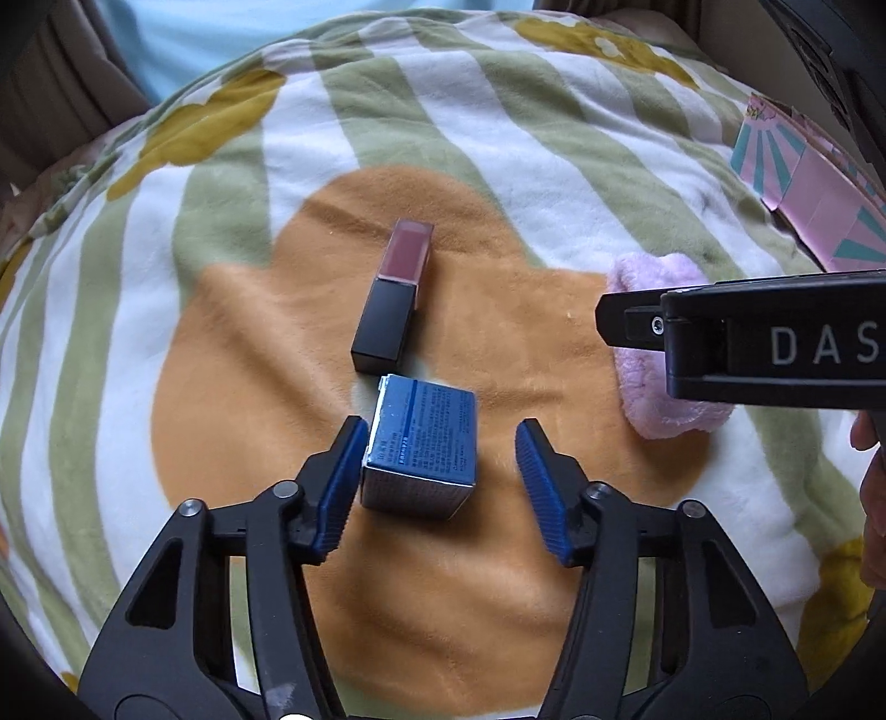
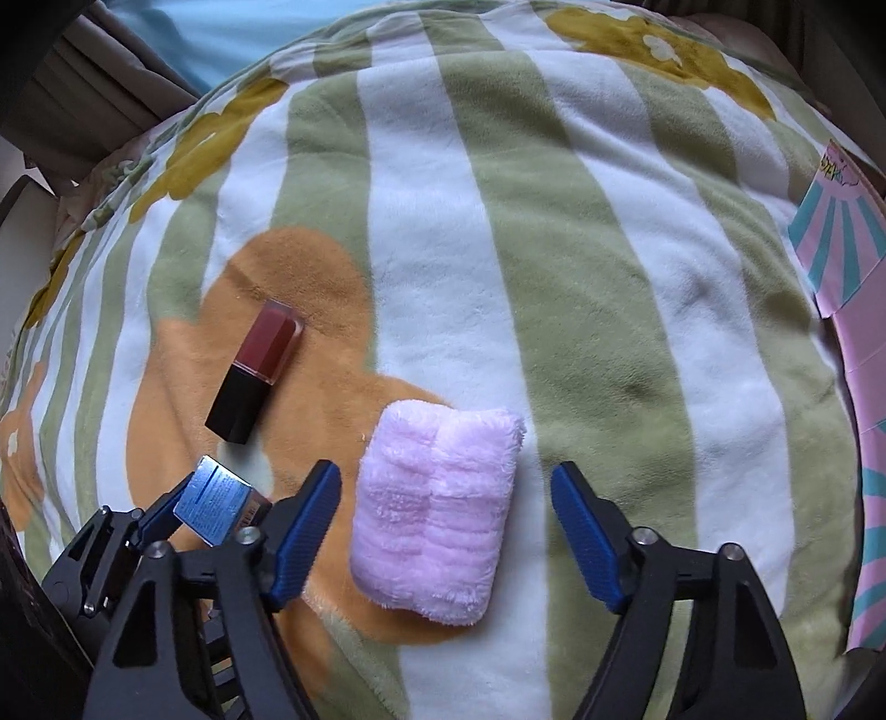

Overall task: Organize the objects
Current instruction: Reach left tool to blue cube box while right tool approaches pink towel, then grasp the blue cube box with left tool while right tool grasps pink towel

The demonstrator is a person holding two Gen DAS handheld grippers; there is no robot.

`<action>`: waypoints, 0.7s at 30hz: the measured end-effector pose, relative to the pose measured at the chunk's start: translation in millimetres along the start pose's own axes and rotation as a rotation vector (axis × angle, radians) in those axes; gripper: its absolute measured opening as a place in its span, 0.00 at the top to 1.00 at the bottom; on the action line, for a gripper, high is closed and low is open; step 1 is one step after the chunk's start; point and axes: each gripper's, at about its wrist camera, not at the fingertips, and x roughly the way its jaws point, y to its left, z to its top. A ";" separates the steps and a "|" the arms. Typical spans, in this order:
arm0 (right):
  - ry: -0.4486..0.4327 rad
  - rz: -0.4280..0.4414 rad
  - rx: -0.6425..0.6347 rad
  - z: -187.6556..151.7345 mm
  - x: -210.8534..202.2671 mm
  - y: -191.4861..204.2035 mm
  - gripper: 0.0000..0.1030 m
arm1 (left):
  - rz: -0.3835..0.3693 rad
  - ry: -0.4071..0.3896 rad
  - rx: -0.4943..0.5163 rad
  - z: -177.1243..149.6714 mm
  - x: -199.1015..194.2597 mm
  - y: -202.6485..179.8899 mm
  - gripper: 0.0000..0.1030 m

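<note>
A small blue box [image 1: 423,443] lies on the orange patch of a striped blanket [image 1: 498,138]. My left gripper [image 1: 443,429] straddles it; the left pad sits at the box's side, the right pad stands clear, so the gripper is open. Just beyond the box lies a lipstick [image 1: 396,299] with a black cap. A folded pink cloth [image 2: 437,515] rests between the pads of my right gripper [image 2: 447,471], open with a gap on each side. In the right wrist view the blue box [image 2: 219,501] and lipstick [image 2: 257,368] are at the left.
A pink and teal cardboard box [image 2: 841,249] stands along the blanket's right edge. The right gripper's black finger [image 1: 631,324] crosses over the pink cloth [image 1: 681,415]. A hand [image 1: 872,487] shows at the right edge. Light blue fabric [image 1: 194,44] lies beyond the blanket.
</note>
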 end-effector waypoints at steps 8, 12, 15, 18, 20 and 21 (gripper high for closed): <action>0.024 0.004 0.011 -2.0 6.3 -2.7 0.58 | -0.012 -0.007 0.000 3.1 -0.4 7.7 0.65; 0.022 0.009 0.006 -3.3 2.0 -4.6 0.59 | -0.012 -0.006 0.000 5.2 -2.7 8.1 0.65; 0.015 0.012 -0.007 -3.5 -6.4 -3.2 0.59 | -0.009 -0.013 -0.012 6.9 -7.8 9.1 0.65; -0.004 0.006 -0.041 -2.0 -21.5 -0.6 0.59 | -0.009 -0.025 -0.028 11.1 -18.3 10.2 0.65; -0.018 0.001 -0.064 2.8 -31.4 3.7 0.59 | -0.009 -0.034 -0.039 15.9 -27.9 10.8 0.65; -0.029 -0.003 -0.078 4.6 -40.4 4.2 0.59 | -0.007 -0.040 -0.045 19.6 -35.5 11.0 0.65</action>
